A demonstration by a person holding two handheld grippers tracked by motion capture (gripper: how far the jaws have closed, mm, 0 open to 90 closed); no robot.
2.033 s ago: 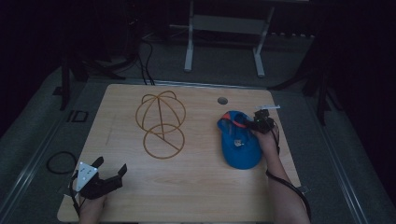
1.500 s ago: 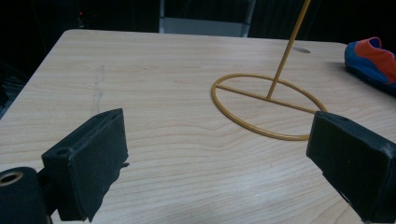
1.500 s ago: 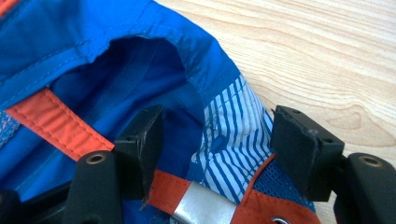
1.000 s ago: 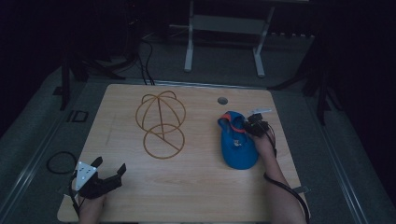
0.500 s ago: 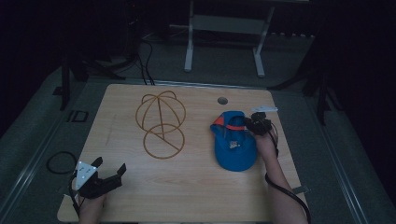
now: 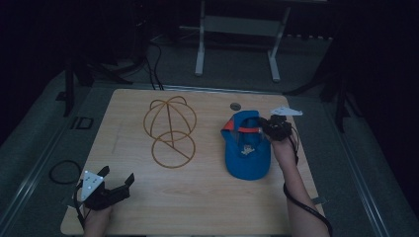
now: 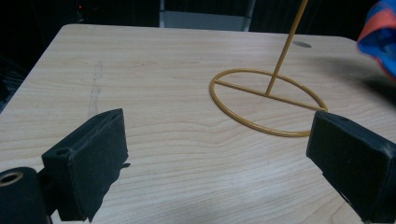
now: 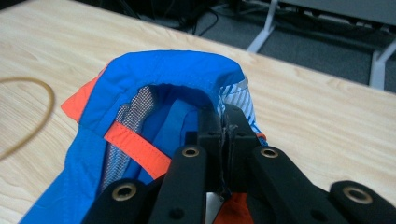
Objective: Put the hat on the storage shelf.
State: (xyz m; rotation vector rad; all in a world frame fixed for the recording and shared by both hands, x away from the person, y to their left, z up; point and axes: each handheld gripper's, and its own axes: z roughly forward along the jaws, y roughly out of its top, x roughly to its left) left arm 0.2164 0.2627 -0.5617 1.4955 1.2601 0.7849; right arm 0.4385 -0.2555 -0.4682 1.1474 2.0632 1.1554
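Observation:
A blue cap (image 6: pixel 247 148) with orange trim lies at the right of the wooden table (image 6: pixel 148 197), its back edge lifted. My right gripper (image 6: pixel 269 127) is shut on that edge; in the right gripper view the blue cap (image 8: pixel 159 88) bulges up ahead of the pinched jaws of the right gripper (image 8: pixel 223 123). A yellow wire hat stand (image 6: pixel 170 126) rises left of centre, and its ring base (image 7: pixel 268 102) lies ahead of my left gripper. My left gripper (image 6: pixel 118 183) rests open near the front left corner, and between the spread jaws of the left gripper (image 7: pixel 219 154) there is only bare wood.
A round grommet hole (image 6: pixel 235 106) sits in the table near its far edge. A metal frame (image 6: pixel 237 34) stands on the floor beyond the table. A black cable loop (image 6: pixel 62 170) lies on the floor to the left.
My right gripper has lifted the cap's back edge and drawn it left and away from me, so the cap stands more open. The left gripper has stayed put.

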